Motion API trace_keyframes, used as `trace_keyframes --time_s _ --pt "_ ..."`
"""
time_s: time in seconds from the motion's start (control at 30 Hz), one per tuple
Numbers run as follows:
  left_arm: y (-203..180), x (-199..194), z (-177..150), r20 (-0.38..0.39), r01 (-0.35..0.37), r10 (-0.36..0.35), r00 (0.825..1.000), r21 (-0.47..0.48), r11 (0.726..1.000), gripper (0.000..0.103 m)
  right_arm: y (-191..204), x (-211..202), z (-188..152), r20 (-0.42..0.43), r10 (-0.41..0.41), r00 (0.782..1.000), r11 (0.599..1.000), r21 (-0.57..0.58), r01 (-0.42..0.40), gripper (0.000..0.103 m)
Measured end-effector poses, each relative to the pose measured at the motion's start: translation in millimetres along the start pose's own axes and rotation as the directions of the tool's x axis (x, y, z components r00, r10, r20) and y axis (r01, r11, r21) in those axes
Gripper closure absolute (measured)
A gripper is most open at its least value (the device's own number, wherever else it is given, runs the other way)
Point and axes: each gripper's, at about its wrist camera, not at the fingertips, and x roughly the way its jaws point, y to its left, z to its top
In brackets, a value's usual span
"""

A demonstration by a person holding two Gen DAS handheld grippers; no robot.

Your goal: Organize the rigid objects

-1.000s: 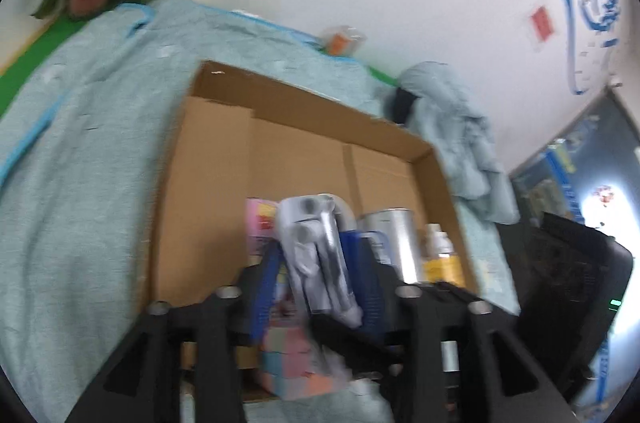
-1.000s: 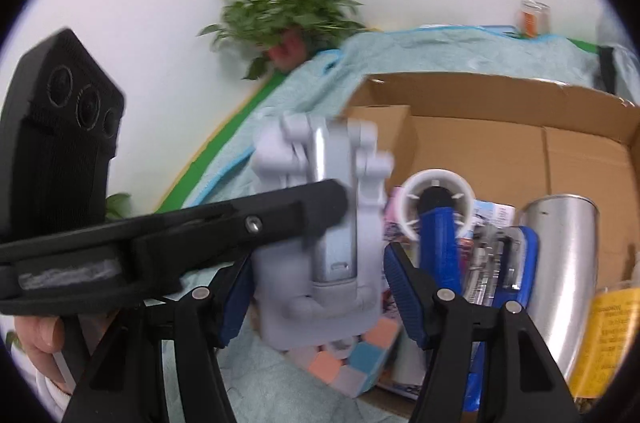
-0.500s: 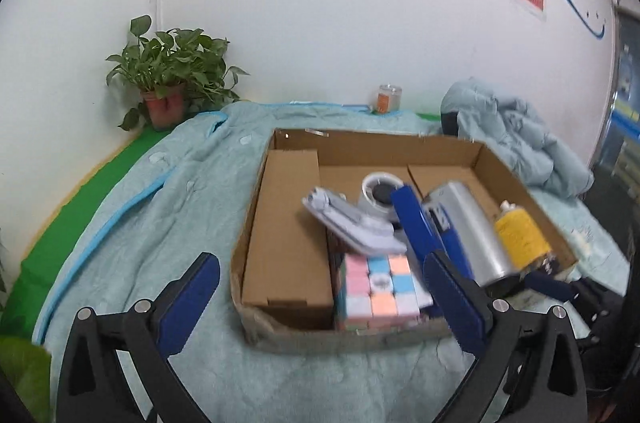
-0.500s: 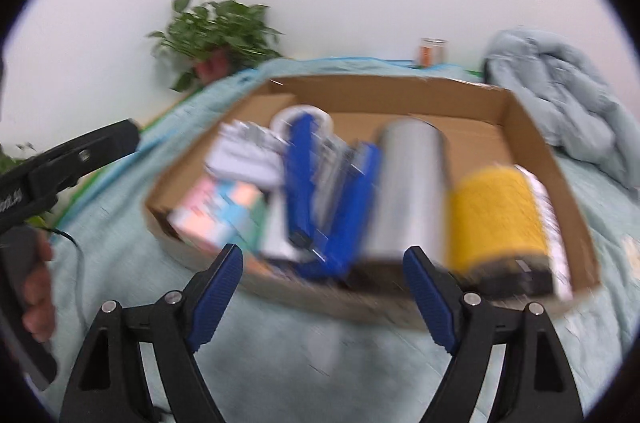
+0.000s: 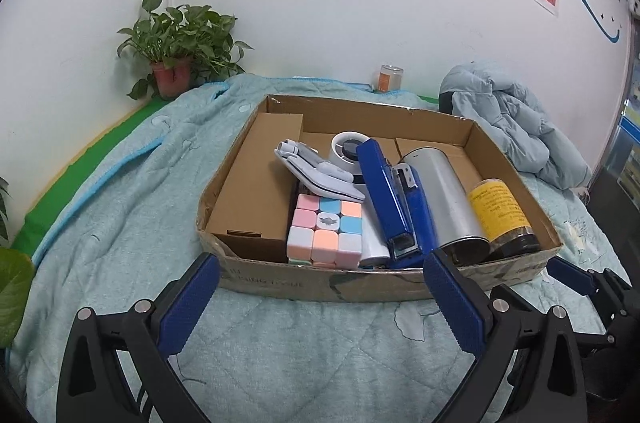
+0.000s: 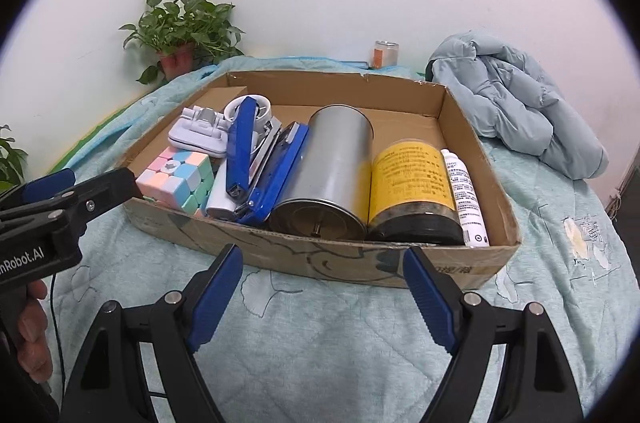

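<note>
On the teal quilt (image 5: 100, 223), near of the shallow brown cardboard box (image 5: 320, 283), left gripper (image 5: 320, 299) & right gripper (image 6: 320, 291) hang w/ jaws apart, empty. The pale grey plastic phone holder (image 5: 316, 171) lies in the box atop the pastel puzzle cube (image 5: 326, 227).

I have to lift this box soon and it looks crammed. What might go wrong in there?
The white folding stand lies tilted across the cube and could slide off. The metal can and yellow-labelled jar lie on their sides and may roll. The cardboard box sits on soft bedding.
</note>
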Motion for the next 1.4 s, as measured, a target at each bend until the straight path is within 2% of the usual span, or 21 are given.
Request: trace_keyframes --time_s 0.37,0.73,1.13,1.4 --pt "-20 -34 -1 0.038 -0.015 0.014 0.999 0.018 1.0 0.0 -13 -23 -7 0.025 -0.002 1.0 0.999 0.032 0.001 0.021" --pt "-28 -42 0 0.056 0.006 -0.007 0.998 0.013 1.0 0.0 -27 -29 -14 0.029 -0.032 0.999 0.999 0.044 0.031 0.021" --pt "-21 -33 -1 0.072 -0.067 0.065 0.995 0.014 0.998 0.0 -27 -23 -11 0.024 -0.028 0.999 0.999 0.025 0.028 0.021" --pt "-19 -13 -4 0.028 -0.04 0.039 0.999 0.022 0.999 0.0 -30 -16 -11 0.01 -0.032 0.999 0.999 0.032 0.032 0.021"
